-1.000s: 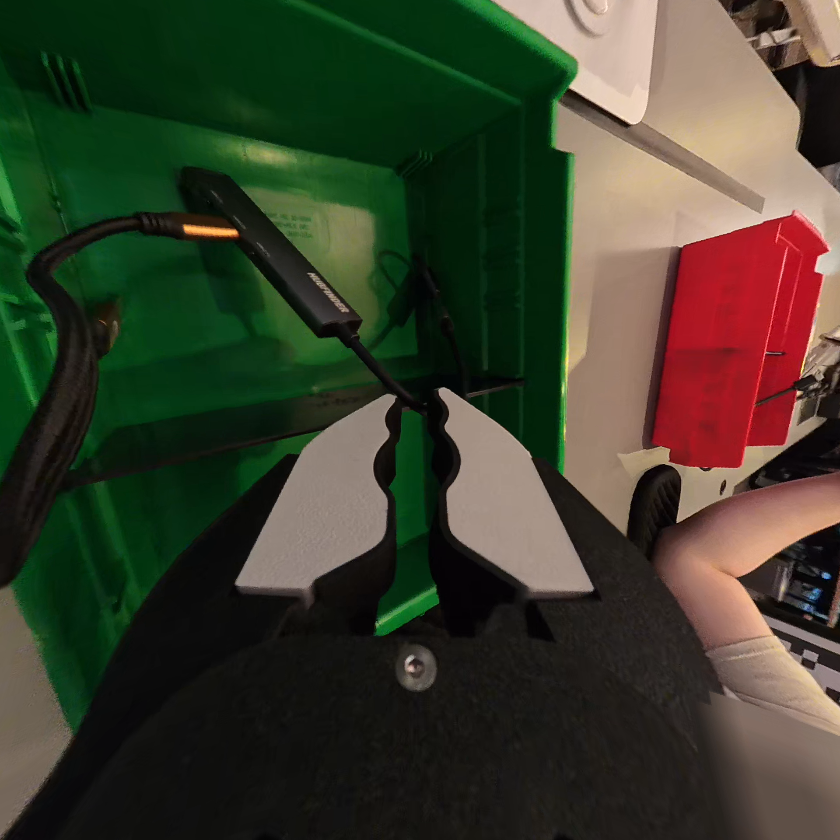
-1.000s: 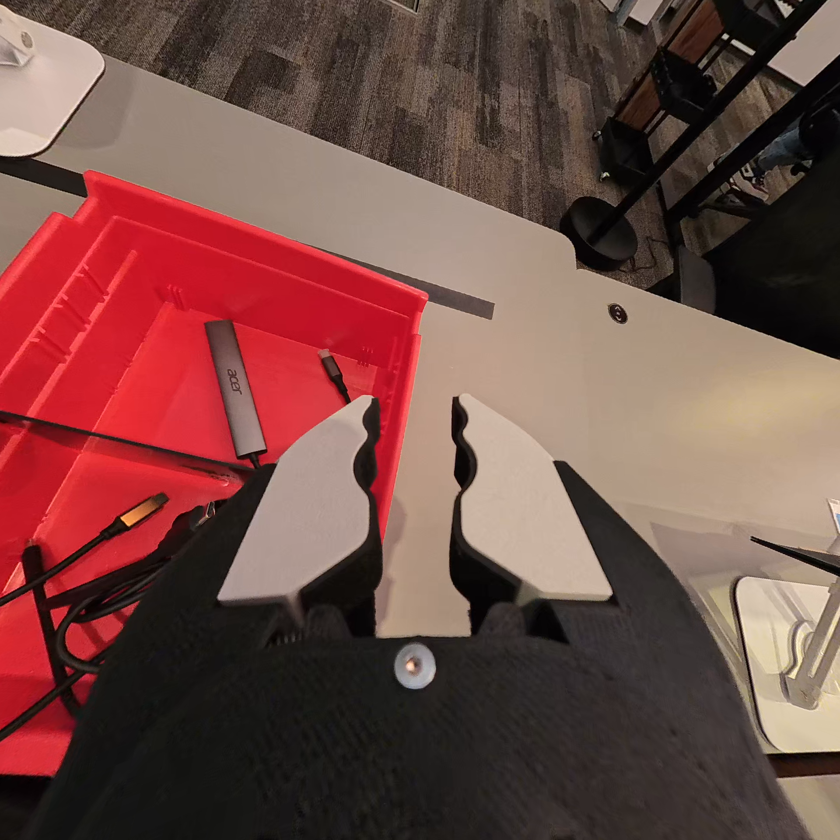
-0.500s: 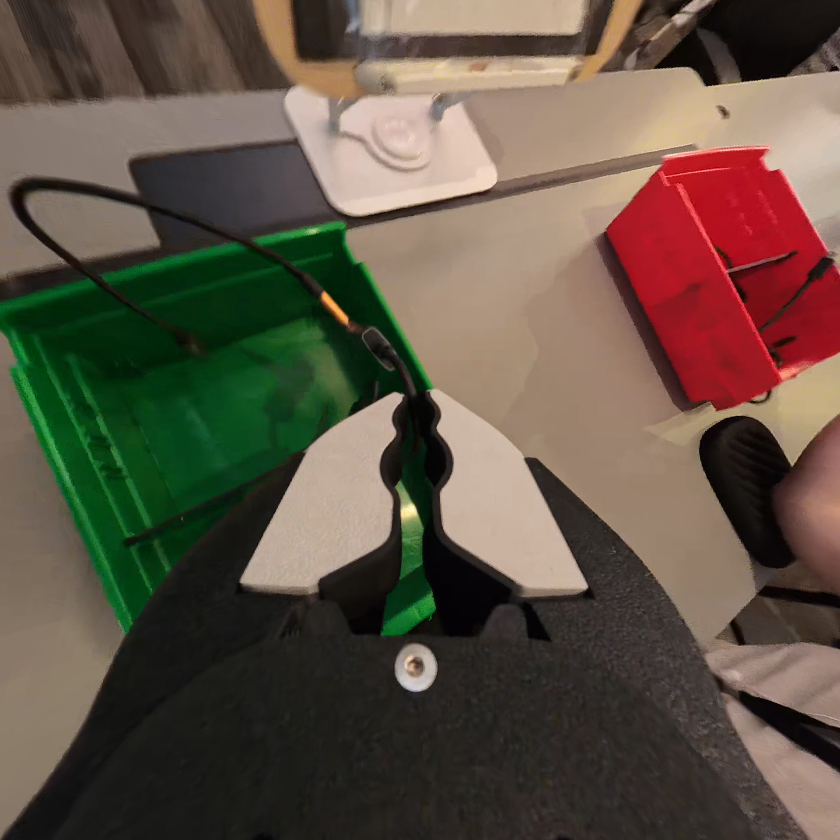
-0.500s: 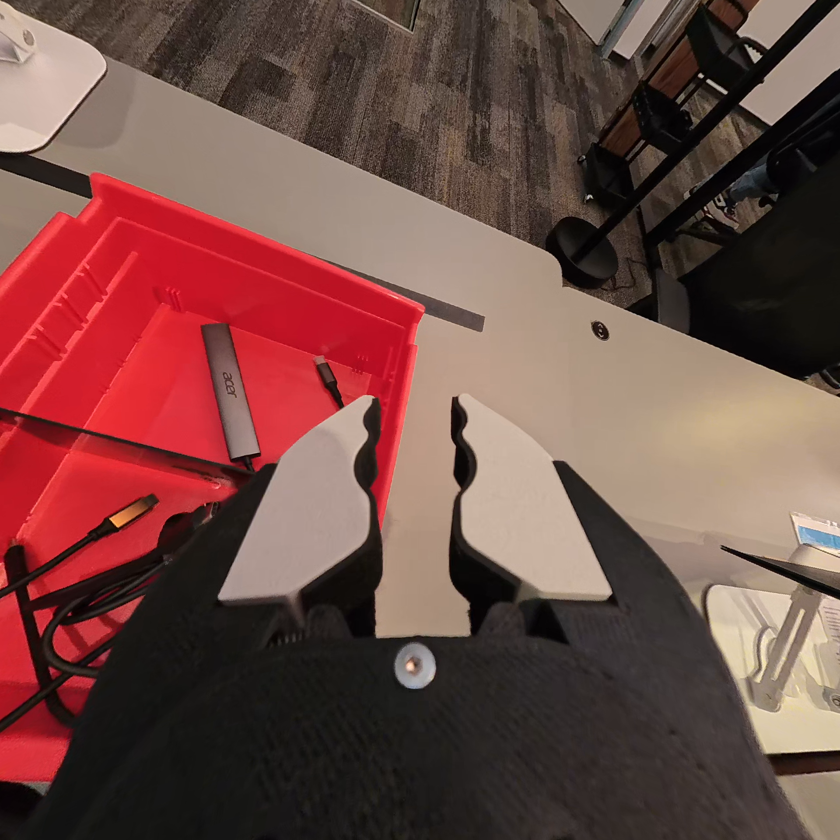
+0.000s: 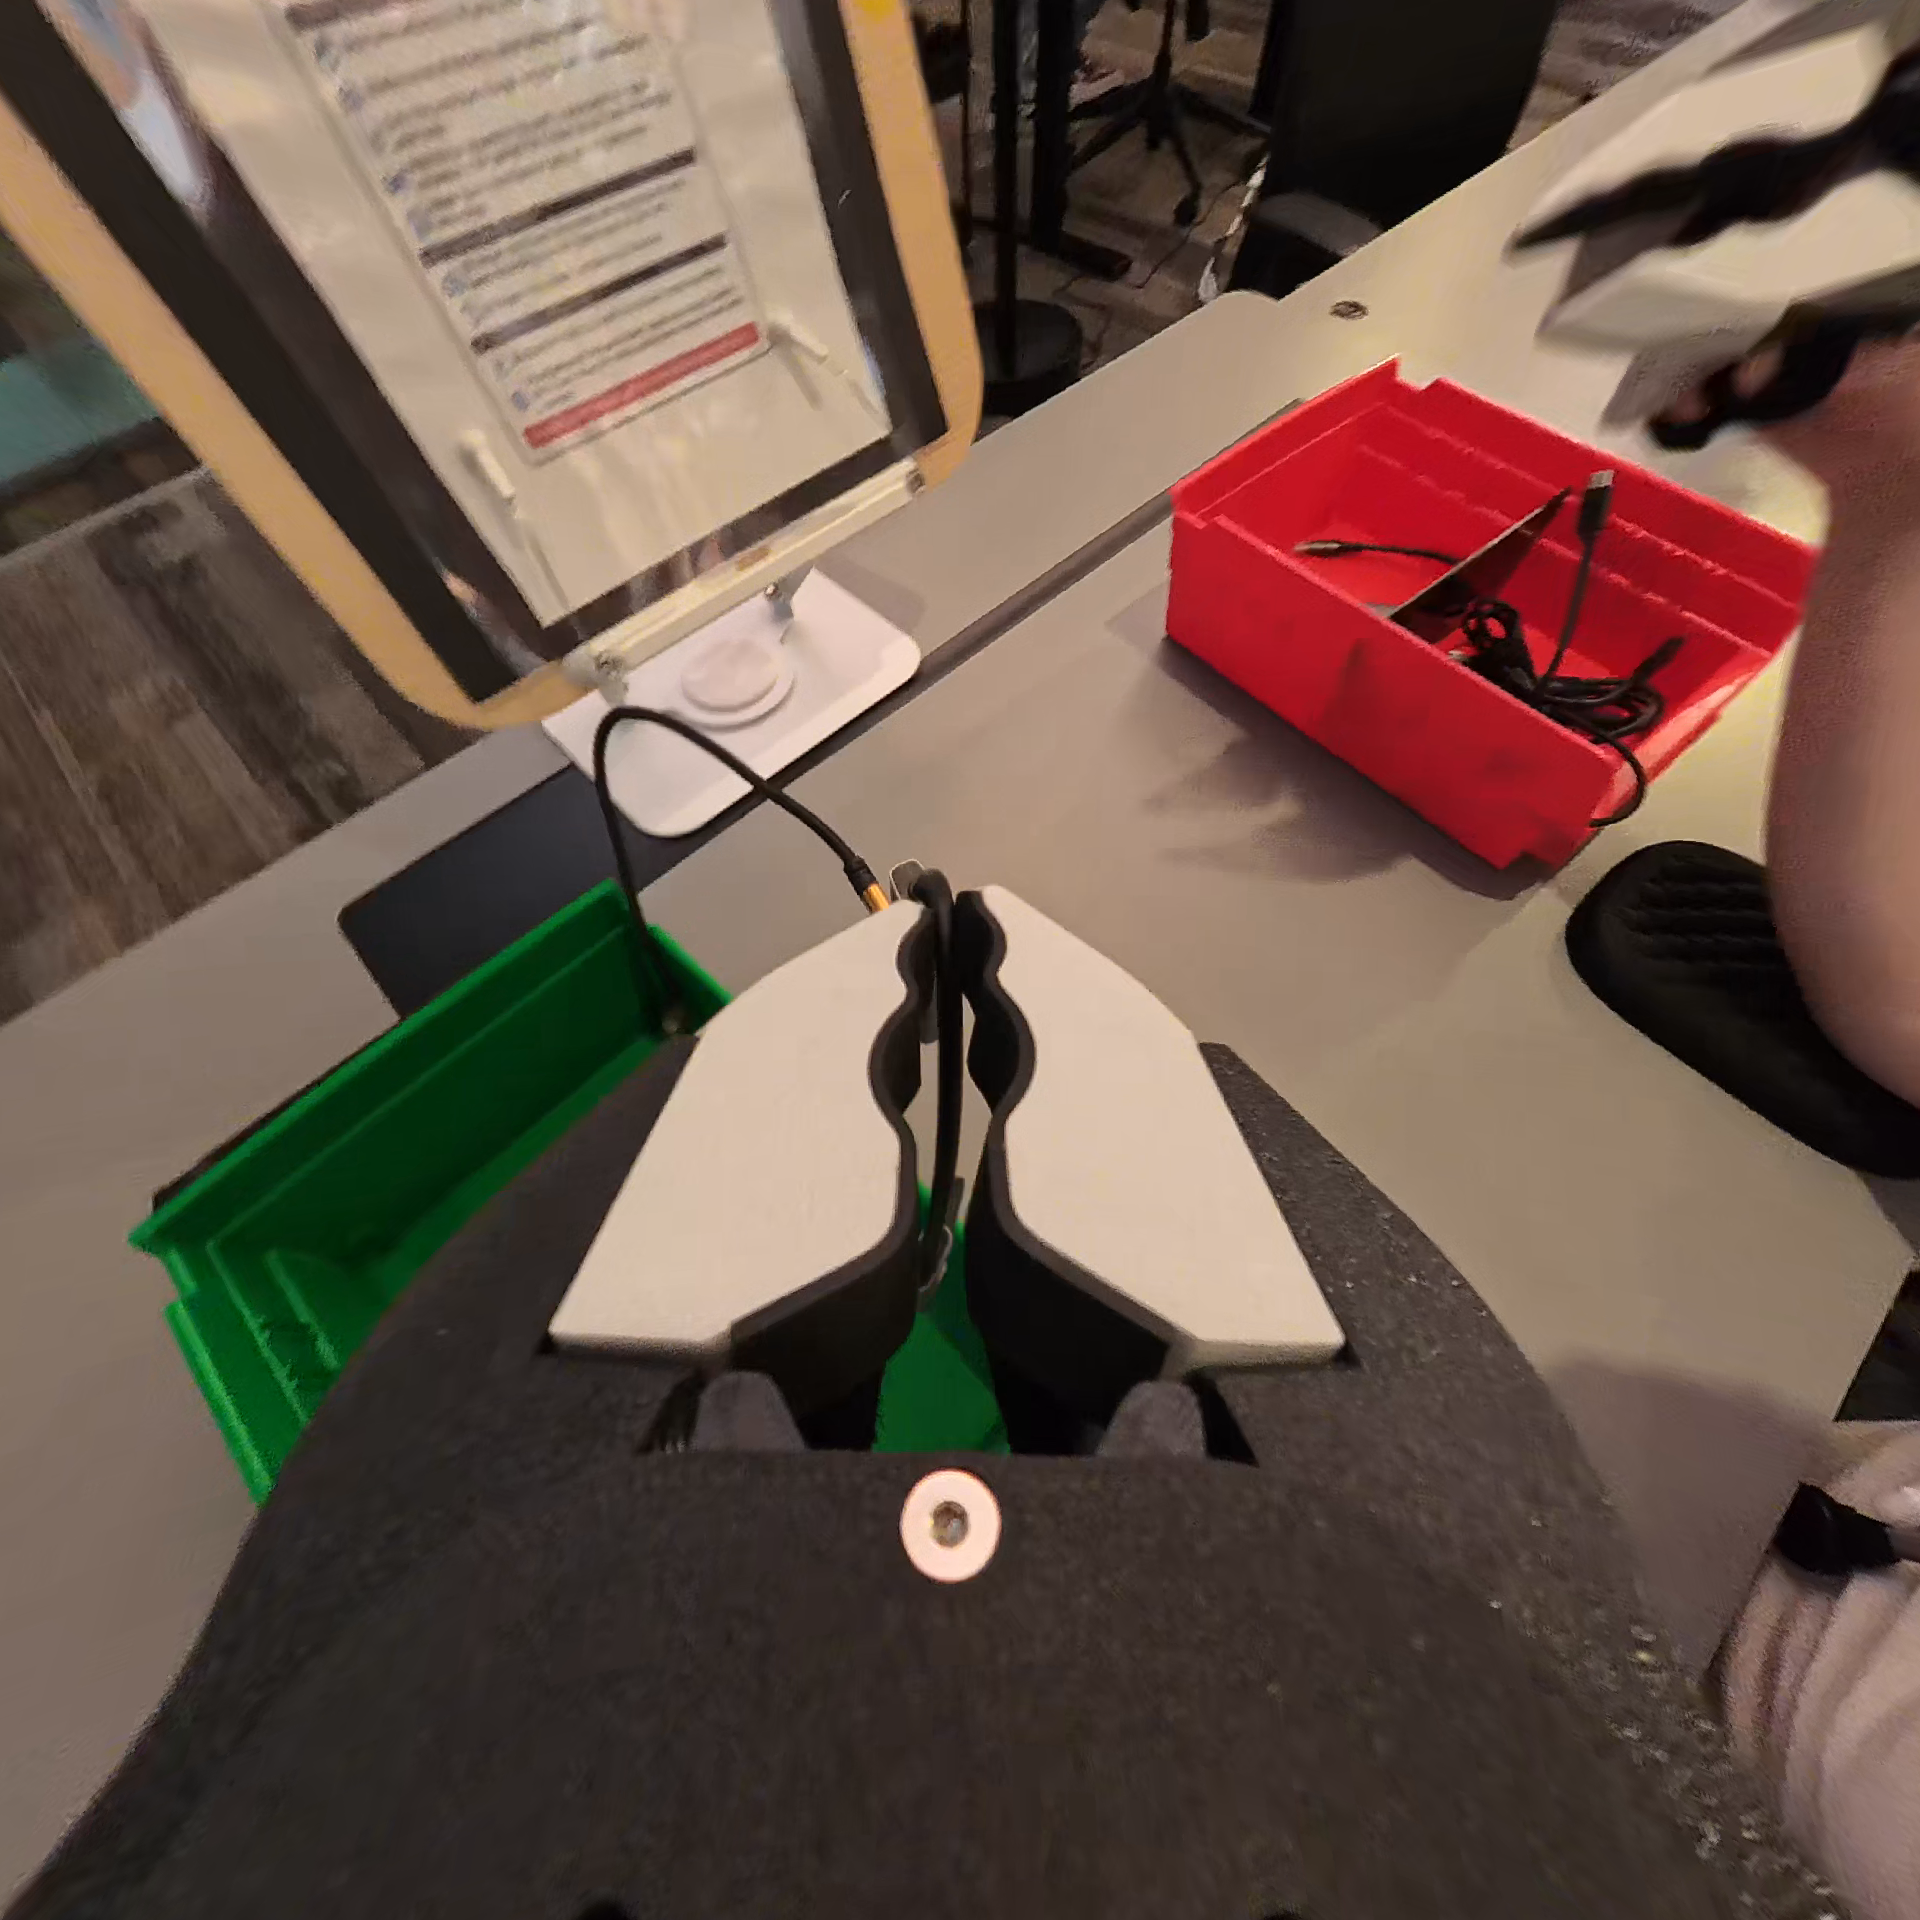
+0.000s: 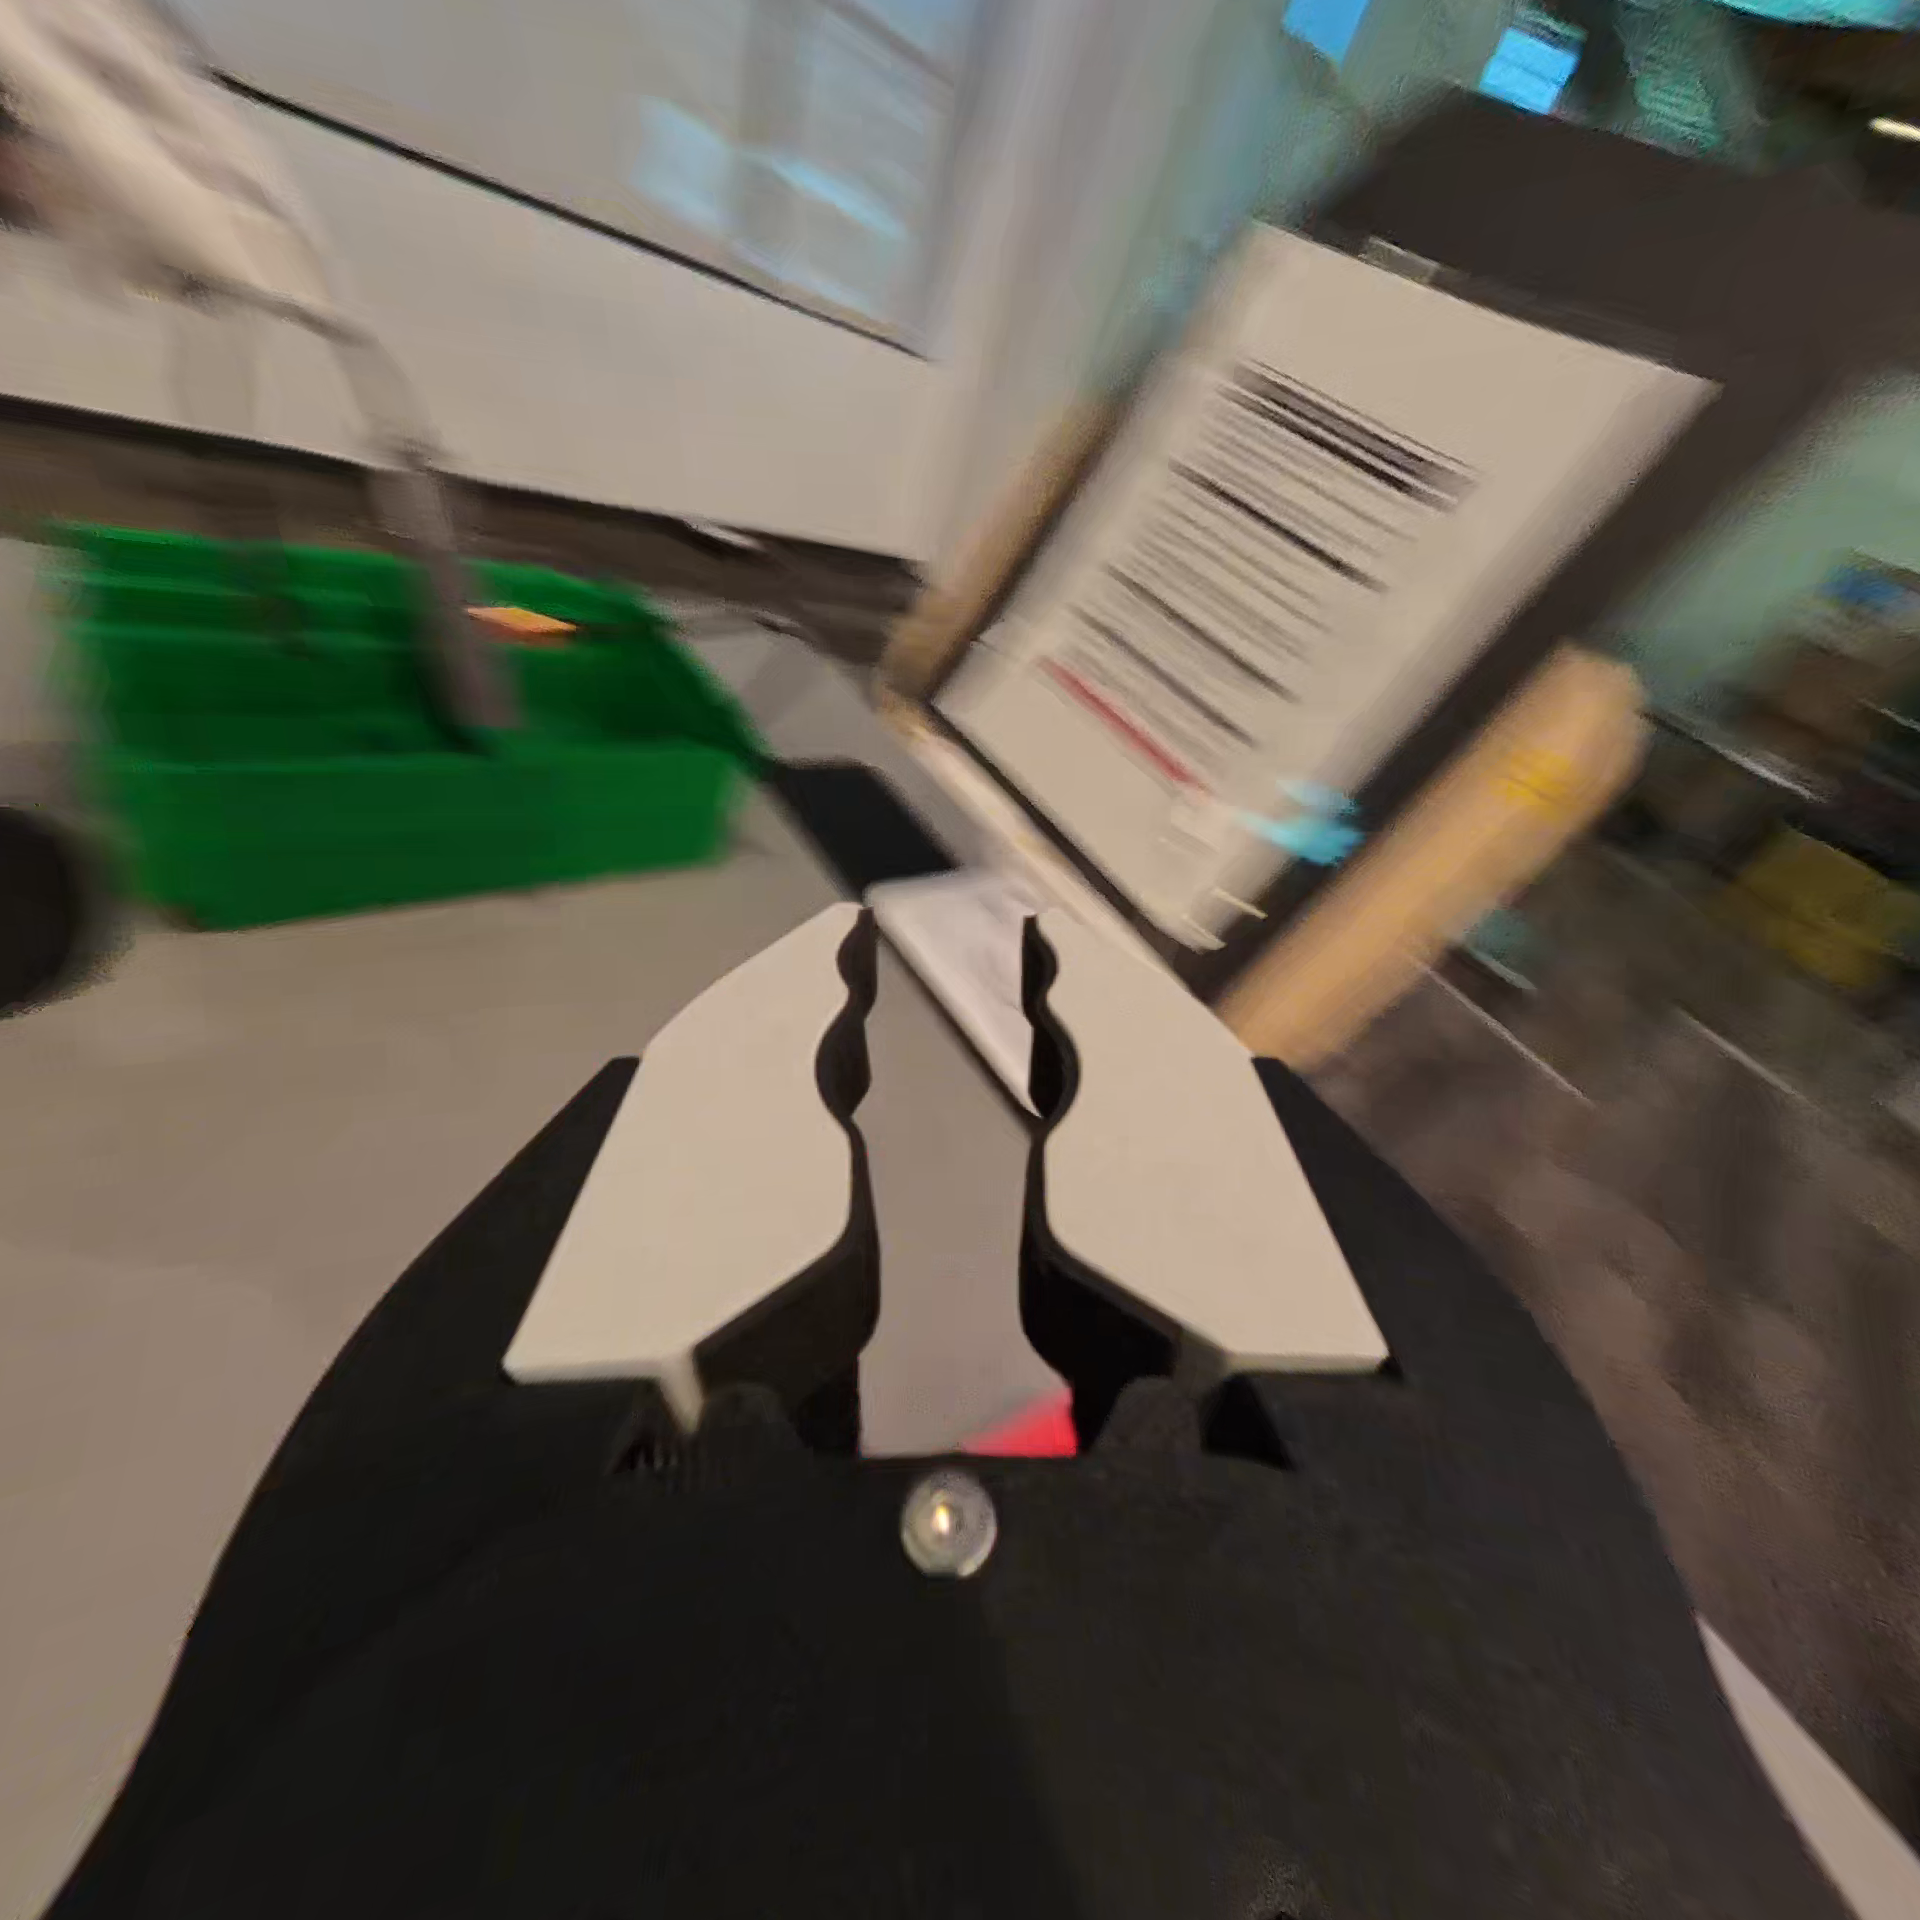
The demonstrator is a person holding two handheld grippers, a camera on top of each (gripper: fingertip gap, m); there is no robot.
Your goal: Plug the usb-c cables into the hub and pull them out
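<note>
The left gripper [image 5: 940,909] pinched the thin black usb-c cable [image 5: 727,774] above the green plastic bin [image 5: 436,1101], its gold-collared plug beside the tips, while the right gripper [image 6: 945,935], open and seemingly empty, swung blurrily over the grey bench [image 5: 1299,987].

Your left gripper [image 5: 943,914] has its jaws pinched nearly together on a thin black cable [image 5: 942,1091] — your right gripper [image 6: 945,935] stands raised, jaws apart.
</note>
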